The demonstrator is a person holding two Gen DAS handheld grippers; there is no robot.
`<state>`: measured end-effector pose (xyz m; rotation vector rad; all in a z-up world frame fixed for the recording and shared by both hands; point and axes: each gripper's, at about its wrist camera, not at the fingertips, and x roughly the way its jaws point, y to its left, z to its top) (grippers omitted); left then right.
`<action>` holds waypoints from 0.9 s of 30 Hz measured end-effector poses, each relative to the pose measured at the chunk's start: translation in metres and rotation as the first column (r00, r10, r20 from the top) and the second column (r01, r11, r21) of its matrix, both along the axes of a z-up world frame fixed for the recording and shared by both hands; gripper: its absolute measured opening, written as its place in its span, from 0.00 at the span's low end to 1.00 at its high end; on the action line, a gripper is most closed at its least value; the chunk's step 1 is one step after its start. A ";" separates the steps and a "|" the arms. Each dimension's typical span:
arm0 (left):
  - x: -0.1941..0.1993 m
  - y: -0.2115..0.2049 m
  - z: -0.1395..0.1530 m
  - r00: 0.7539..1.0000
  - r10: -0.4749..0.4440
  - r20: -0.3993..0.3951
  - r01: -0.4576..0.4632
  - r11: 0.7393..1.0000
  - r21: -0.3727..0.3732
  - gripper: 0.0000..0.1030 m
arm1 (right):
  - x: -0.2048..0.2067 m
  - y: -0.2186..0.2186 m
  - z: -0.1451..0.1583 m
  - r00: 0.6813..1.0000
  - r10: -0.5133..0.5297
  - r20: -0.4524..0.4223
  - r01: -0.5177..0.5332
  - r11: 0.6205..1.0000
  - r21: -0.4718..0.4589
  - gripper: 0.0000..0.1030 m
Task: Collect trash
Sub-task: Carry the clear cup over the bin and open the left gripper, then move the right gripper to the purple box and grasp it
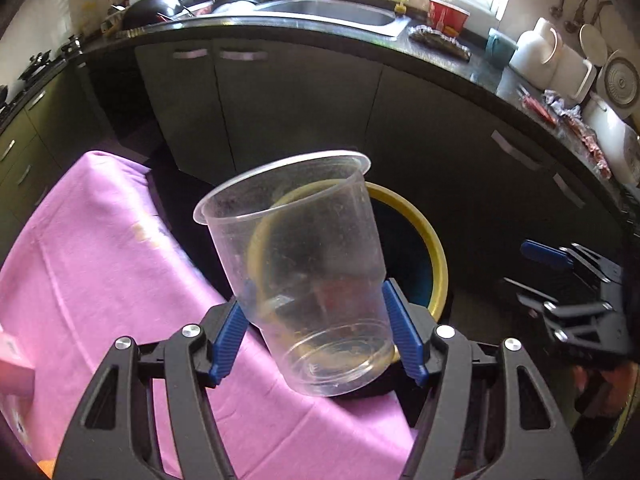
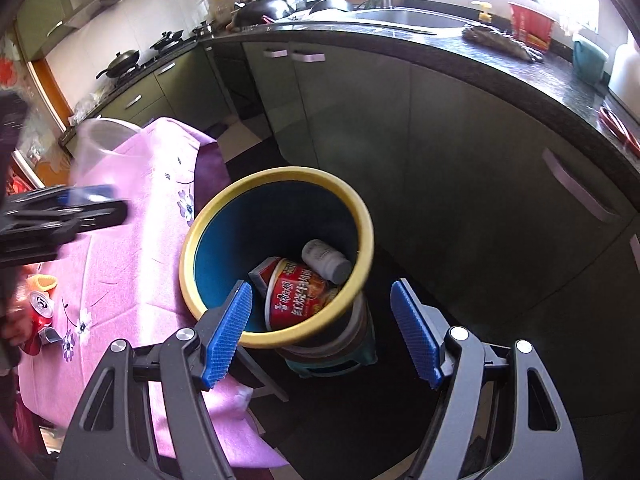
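Note:
My left gripper (image 1: pixel 316 332) is shut on a clear plastic cup (image 1: pixel 304 264), held upright above the edge of the pink-clothed table (image 1: pixel 100 260), with the yellow-rimmed trash bin (image 1: pixel 432 256) just behind it. In the right wrist view the bin (image 2: pixel 280 176) stands on a stool beside the table and holds a red instant-noodle cup (image 2: pixel 300 292) and a white bottle (image 2: pixel 324 260). My right gripper (image 2: pixel 320 332) is open and empty above the bin's near rim. The left gripper with the cup (image 2: pixel 100 140) shows at the left, blurred. A red soda can (image 2: pixel 40 308) lies on the table.
Dark kitchen cabinets (image 2: pixel 440 140) and a black countertop with a sink (image 1: pixel 332 12) curve behind the bin. A pink box (image 1: pixel 12 364) sits at the table's left edge. The right gripper (image 1: pixel 568 280) shows at the right of the left wrist view.

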<state>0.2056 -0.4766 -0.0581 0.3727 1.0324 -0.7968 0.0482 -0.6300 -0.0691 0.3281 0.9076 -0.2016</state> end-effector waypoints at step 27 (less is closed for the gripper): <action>-0.013 0.081 0.039 0.998 0.035 -0.050 -0.041 0.990 -0.136 0.84 | 0.009 0.009 -0.006 0.999 0.027 -0.019 -0.026 0.999 0.023 0.70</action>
